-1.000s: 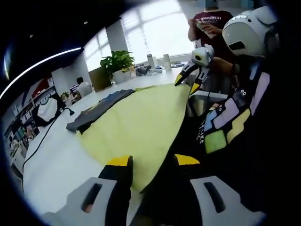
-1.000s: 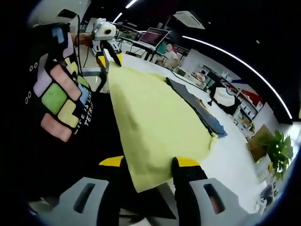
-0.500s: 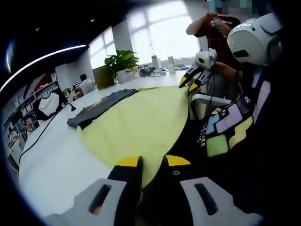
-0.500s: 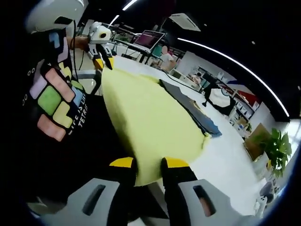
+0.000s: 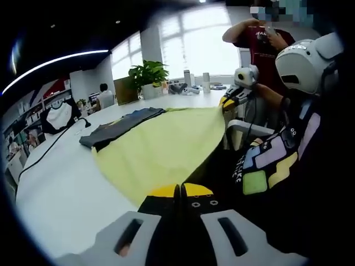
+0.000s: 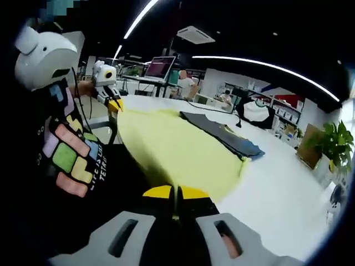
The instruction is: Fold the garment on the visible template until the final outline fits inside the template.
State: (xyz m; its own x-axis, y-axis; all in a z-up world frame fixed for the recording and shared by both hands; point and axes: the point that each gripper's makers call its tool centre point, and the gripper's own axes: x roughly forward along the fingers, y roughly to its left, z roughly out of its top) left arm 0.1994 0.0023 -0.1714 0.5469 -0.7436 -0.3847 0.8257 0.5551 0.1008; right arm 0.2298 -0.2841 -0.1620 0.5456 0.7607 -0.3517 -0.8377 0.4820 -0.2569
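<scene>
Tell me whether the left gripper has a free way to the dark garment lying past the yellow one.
Probably yes, but not right now: the left gripper is shut on the yellow garment. Nothing lies between it and the dark garment but yellow cloth and white table.

White table, cloth on top

The white table (image 5: 61, 188) carries a yellow garment (image 5: 166, 144) spread flat along its near edge, with a dark garment (image 5: 119, 126) lying just beyond it, touching its far side. A black cable (image 5: 50, 149) runs across the bare surface; a potted plant (image 5: 148, 77) and bottles (image 5: 195, 80) stand at the far end.
</scene>
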